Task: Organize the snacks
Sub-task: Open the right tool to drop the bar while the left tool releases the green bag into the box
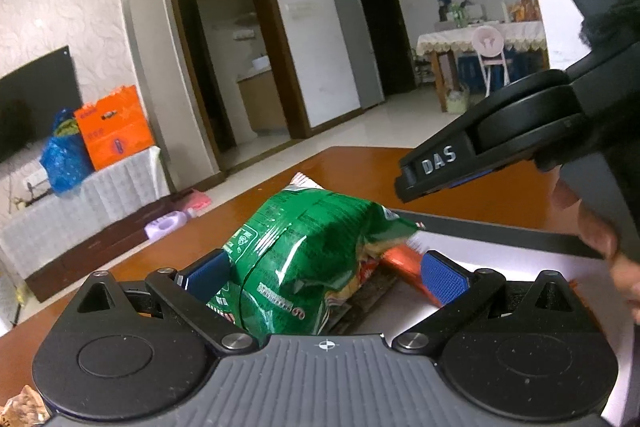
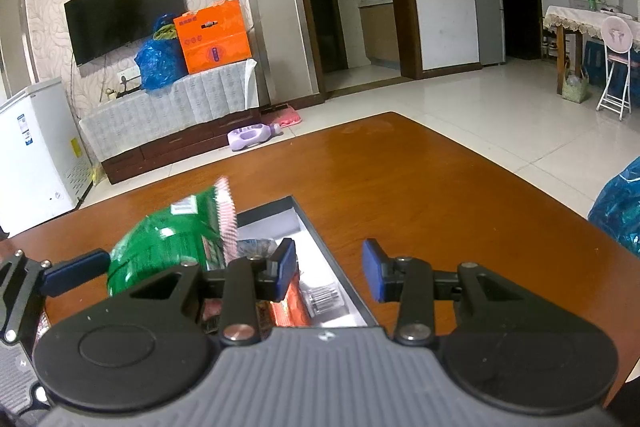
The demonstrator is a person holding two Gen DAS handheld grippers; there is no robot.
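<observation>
Green snack bag between blue pads

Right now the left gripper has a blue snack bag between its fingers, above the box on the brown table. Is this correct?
Not quite: the snack bag is green, not blue, as the left wrist view shows. The rest holds: it sits between the left gripper's fingers, above the box on the brown table.

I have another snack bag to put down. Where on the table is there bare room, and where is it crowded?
Bare wood lies on the table beyond and to the right of the box, out to the far corner. The box's near end is crowded: the green bag, between the left tongs, hangs over an orange packet and other items. The right tongs hang empty over the box's right wall.
</observation>
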